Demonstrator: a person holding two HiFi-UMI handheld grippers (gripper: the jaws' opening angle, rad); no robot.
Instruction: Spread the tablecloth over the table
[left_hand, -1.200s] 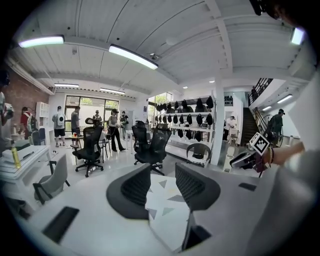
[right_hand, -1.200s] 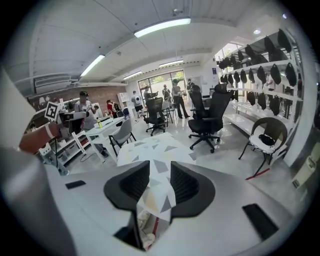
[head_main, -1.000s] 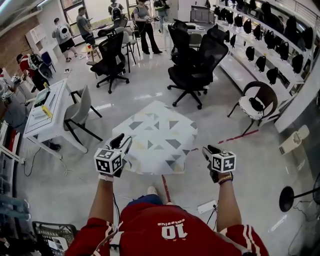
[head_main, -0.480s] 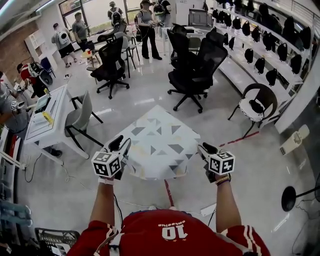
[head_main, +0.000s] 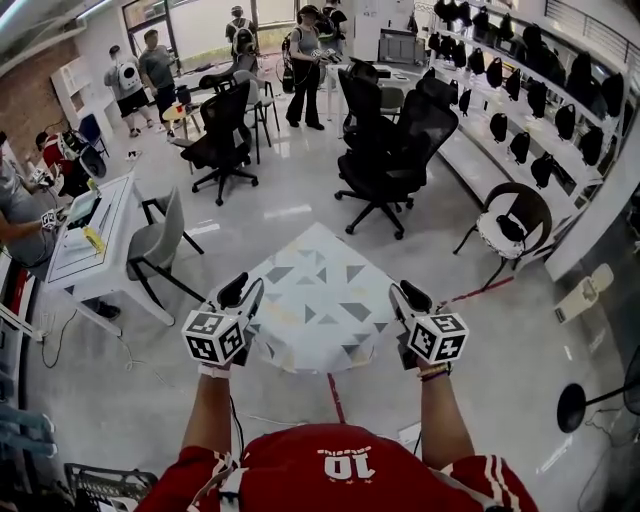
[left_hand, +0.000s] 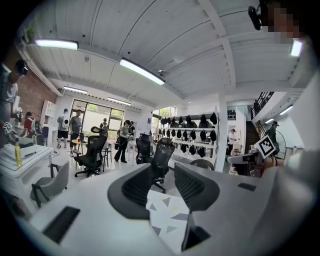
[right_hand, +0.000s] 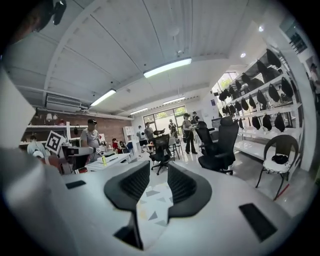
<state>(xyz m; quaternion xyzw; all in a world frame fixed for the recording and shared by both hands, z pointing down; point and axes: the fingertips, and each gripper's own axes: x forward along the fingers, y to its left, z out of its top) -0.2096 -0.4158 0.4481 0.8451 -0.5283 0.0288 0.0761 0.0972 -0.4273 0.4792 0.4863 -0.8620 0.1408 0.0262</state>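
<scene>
The tablecloth (head_main: 320, 300), white with grey and yellow triangles, hangs spread in front of me as a diamond; whatever is under it is hidden. My left gripper (head_main: 240, 290) holds its near left corner. Its jaws are closing, and the cloth (left_hand: 165, 215) runs down between them in the left gripper view (left_hand: 164, 187). My right gripper (head_main: 408, 297) holds the near right corner. In the right gripper view the cloth (right_hand: 152, 205) lies pinched between that gripper's jaws (right_hand: 159, 185). Both grippers point forward, about level.
A white desk (head_main: 95, 235) and a grey chair (head_main: 155, 235) stand to the left. Black office chairs (head_main: 385, 150) stand beyond the cloth, and a round chair (head_main: 515, 215) at the right. Shelves of black bags (head_main: 520, 110) line the right wall. People (head_main: 305, 50) stand at the back.
Both grippers have risen with the cloth's near corners, the right one more and slightly inward. The cloth has lifted and stretched out farther ahead.
</scene>
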